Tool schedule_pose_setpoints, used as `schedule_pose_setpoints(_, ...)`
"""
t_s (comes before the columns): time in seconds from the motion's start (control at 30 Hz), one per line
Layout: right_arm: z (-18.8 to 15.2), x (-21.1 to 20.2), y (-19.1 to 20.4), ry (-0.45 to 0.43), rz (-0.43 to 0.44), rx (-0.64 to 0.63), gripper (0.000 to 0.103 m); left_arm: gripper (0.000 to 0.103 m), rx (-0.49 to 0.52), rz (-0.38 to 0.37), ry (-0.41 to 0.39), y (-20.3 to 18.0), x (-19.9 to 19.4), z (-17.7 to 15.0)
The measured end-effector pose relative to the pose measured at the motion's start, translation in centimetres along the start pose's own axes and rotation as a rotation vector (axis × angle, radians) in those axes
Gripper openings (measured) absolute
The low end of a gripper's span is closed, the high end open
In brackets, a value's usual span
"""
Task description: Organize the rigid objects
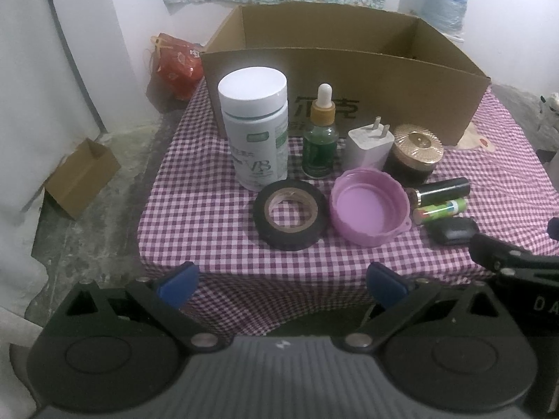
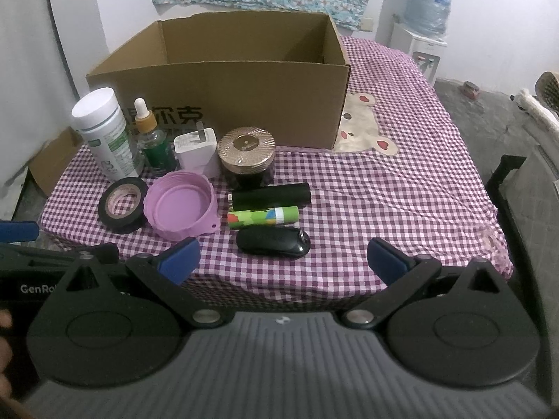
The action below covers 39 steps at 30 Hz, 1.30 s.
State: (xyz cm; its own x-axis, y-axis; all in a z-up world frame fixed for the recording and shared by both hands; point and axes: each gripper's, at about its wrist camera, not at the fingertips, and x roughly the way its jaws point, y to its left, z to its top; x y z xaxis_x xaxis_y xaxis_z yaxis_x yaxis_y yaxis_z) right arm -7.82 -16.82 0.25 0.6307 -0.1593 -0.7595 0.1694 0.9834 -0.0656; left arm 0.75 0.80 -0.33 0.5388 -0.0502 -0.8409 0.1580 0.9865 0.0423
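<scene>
Small objects stand on a checked cloth in front of an open cardboard box (image 1: 349, 80) (image 2: 227, 94): a white pill bottle (image 1: 256, 129) (image 2: 104, 132), a green dropper bottle (image 1: 319, 139) (image 2: 153, 139), a white plug (image 1: 370, 146) (image 2: 197, 152), a gold-lidded jar (image 1: 414, 155) (image 2: 248, 160), black tape (image 1: 290, 214) (image 2: 122, 204), a pink lid (image 1: 370, 207) (image 2: 183, 207), a black tube (image 1: 443, 190) (image 2: 270, 196), a green tube (image 1: 442, 209) (image 2: 262, 217) and a black key fob (image 1: 454, 230) (image 2: 272, 241). My left gripper (image 1: 281, 284) and right gripper (image 2: 283, 262) are open, empty, short of the table's near edge.
The table (image 2: 401, 181) has bare cloth with a bear patch to the right of the objects. A small cardboard box (image 1: 82, 178) lies on the floor at left, a red bag (image 1: 176, 64) behind it. A water dispenser (image 2: 424, 24) stands at back right.
</scene>
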Motion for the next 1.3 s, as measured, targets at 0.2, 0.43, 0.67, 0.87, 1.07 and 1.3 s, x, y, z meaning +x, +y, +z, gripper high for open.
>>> schedule_pose_setpoints(0.2, 0.0, 0.0, 0.2, -0.001, 0.001, -0.002, 0.102, 0.103, 0.001, 0.002, -0.002, 0.1, -0.1, -0.1)
schedule_pose_setpoints(0.43, 0.0, 0.0, 0.2, -0.002, 0.001, -0.003, 0.102, 0.103, 0.000, 0.005, -0.001, 0.1, -0.1, -0.1)
schedule_pose_setpoints(0.67, 0.0, 0.0, 0.2, -0.001, -0.001, 0.000, 0.102, 0.103, 0.003, 0.008, 0.000, 0.1, -0.1, -0.2)
schedule_pose_setpoints(0.87, -0.1, -0.1, -0.9, -0.017, -0.019, 0.011, 0.102, 0.103, 0.040, -0.004, -0.021, -0.6, -0.3, 0.0)
schedule_pose_setpoints(1.07, 0.0, -0.2, -3.0, -0.054, -0.020, 0.030, 0.102, 0.102, 0.107, -0.067, -0.046, -2.4, -0.1, 0.7)
schedule_pose_setpoints(1.3, 0.1, -0.2, -6.1, -0.124, 0.050, 0.055, 0.102, 0.101, 0.170, -0.199, -0.124, -4.8, -0.4, 1.0)
